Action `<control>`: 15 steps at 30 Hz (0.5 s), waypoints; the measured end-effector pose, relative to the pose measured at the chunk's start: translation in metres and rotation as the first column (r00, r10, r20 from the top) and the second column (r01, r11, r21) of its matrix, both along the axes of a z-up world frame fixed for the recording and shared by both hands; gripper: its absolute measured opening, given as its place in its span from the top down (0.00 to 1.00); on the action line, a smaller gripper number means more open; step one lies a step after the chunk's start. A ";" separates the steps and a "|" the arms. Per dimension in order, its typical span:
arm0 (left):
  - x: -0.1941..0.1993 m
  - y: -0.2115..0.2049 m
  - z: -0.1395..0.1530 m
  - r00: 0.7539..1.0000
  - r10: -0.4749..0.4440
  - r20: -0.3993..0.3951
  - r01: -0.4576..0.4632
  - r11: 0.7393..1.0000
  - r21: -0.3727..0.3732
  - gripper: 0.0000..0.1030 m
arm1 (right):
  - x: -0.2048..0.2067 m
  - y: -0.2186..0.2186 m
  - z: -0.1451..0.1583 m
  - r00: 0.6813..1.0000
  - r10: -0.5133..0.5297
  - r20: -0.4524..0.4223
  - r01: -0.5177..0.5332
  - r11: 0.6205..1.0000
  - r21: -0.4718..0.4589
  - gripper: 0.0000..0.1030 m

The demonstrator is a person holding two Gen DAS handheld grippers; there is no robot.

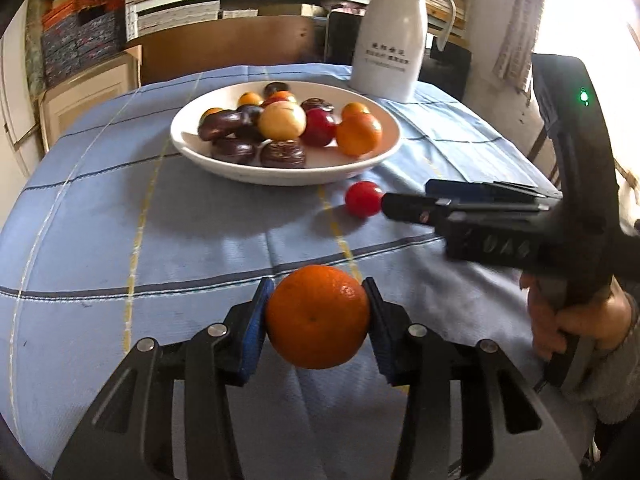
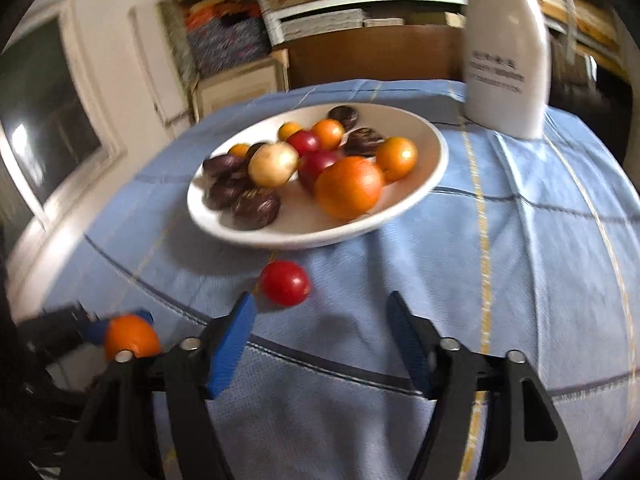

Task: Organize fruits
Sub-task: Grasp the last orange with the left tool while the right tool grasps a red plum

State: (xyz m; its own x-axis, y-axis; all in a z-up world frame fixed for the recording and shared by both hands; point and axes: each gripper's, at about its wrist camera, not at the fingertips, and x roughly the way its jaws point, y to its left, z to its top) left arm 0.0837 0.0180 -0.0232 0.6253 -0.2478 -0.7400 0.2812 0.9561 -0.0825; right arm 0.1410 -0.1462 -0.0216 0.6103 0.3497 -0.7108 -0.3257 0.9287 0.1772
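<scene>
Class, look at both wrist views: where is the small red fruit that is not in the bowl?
The red fruit lies on the blue tablecloth just in front of the white bowl, ahead of the right gripper, whose open jaws have not closed on it.

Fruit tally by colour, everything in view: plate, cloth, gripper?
Dark purple-brown: 6
Orange: 6, one in the left gripper
Red: 3, one on the cloth
Pale yellow: 1
Total: 16
</scene>
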 end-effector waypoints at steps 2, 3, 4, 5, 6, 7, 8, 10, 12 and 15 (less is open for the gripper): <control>0.000 -0.001 -0.002 1.000 -0.001 -0.005 0.001 1.000 0.009 0.57 | 0.003 0.009 0.000 1.000 0.014 0.007 -0.014 1.000 -0.019 0.42; 0.000 -0.002 -0.003 1.000 -0.003 -0.007 0.003 1.000 0.011 0.57 | 0.004 0.012 0.000 1.000 0.017 0.010 -0.017 1.000 -0.024 0.45; 0.001 -0.003 -0.004 1.000 -0.006 -0.010 0.006 1.000 0.015 0.57 | 0.006 0.015 0.000 1.000 0.020 0.010 -0.019 0.999 -0.031 0.47; 0.000 -0.004 -0.005 1.000 -0.008 -0.012 0.009 1.000 0.018 0.57 | 0.008 0.018 -0.001 1.000 0.023 0.004 -0.023 0.999 -0.039 0.48; -0.003 -0.006 -0.005 1.000 -0.010 -0.015 0.010 1.000 0.020 0.57 | 0.010 0.021 -0.003 1.000 0.028 -0.006 -0.029 0.999 -0.041 0.50; -0.002 -0.007 -0.006 1.000 -0.011 -0.021 0.012 1.000 0.024 0.57 | 0.012 0.022 -0.005 0.999 0.032 -0.015 -0.033 0.999 -0.039 0.54; -0.001 -0.007 -0.008 1.000 -0.012 -0.024 0.013 1.000 0.025 0.57 | 0.015 0.023 -0.007 0.999 0.038 -0.031 -0.039 0.999 -0.033 0.56; 0.001 -0.008 -0.010 0.999 -0.015 -0.033 0.016 0.999 0.027 0.57 | 0.018 0.024 -0.009 0.998 0.039 -0.048 -0.040 0.999 -0.021 0.62; 0.002 -0.009 -0.011 0.999 -0.020 -0.041 0.021 0.999 0.029 0.57 | 0.019 0.023 -0.010 0.998 0.039 -0.050 -0.040 0.999 -0.005 0.66; 0.003 -0.010 -0.013 0.998 -0.026 -0.051 0.028 0.999 0.032 0.57 | 0.018 0.021 -0.009 0.998 0.048 -0.048 -0.047 0.999 0.012 0.69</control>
